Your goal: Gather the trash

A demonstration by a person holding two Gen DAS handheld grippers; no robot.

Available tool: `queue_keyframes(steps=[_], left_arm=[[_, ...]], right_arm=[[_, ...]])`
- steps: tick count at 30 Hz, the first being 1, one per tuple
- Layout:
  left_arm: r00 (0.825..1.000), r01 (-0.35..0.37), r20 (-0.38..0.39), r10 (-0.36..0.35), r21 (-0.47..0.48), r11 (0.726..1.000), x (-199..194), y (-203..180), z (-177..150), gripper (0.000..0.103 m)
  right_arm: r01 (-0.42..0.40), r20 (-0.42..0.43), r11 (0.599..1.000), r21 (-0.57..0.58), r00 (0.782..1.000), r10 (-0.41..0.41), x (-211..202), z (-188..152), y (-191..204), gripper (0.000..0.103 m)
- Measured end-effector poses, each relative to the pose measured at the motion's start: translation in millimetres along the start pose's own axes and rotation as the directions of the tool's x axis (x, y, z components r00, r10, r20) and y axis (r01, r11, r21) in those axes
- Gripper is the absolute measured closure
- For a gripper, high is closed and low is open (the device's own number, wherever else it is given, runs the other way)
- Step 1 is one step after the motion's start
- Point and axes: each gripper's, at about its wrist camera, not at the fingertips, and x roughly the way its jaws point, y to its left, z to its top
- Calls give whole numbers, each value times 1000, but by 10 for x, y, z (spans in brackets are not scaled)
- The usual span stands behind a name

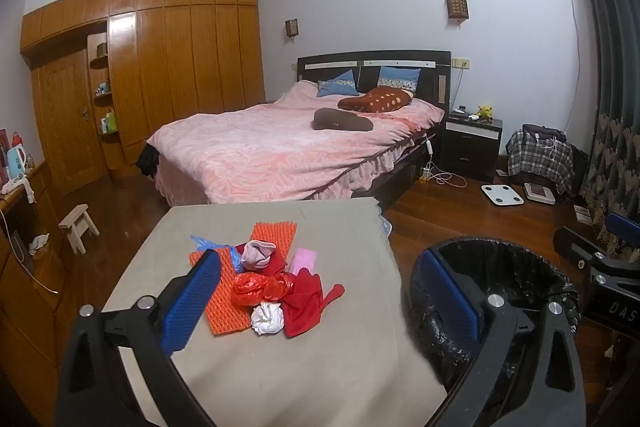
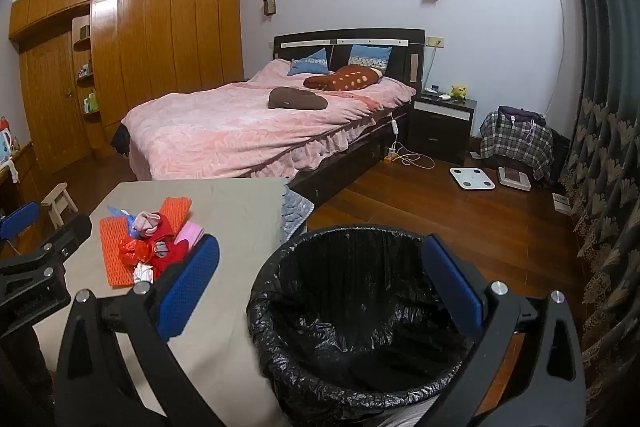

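A pile of trash (image 1: pixel 272 287) lies on the beige table (image 1: pixel 320 367): orange foam netting (image 1: pixel 228 307), a red plastic bag (image 1: pixel 256 289), a white crumpled wad (image 1: pixel 267 319), red cloth (image 1: pixel 308 303), pink pieces and a blue scrap. The pile also shows in the right wrist view (image 2: pixel 148 243). A bin with a black liner (image 2: pixel 352 315) stands to the right of the table. My left gripper (image 1: pixel 320 299) is open above the table, near the pile. My right gripper (image 2: pixel 320 291) is open above the bin, empty.
A bed with a pink cover (image 1: pixel 288 147) stands behind the table. A wooden wardrobe (image 1: pixel 160 67) lines the left wall. A small wooden stool (image 1: pixel 78 225), a nightstand (image 1: pixel 472 143), a white scale (image 1: pixel 502 194) and a curtain (image 1: pixel 616 107) are around.
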Motion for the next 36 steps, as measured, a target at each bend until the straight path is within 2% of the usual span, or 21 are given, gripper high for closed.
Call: queue_keyframes(steps=[30,36], left_arm=[[1000,1,-3,-1,-3,1000,-1,-1,-1,6],[1000,-6,-9,6,-11,1000,30,-56,-9,6]], right_arm=[[-2,-4,1000,0,1000,2,0,9,-11,5],[-8,-13,1000,-11,1000,8,115,-72,91,5]])
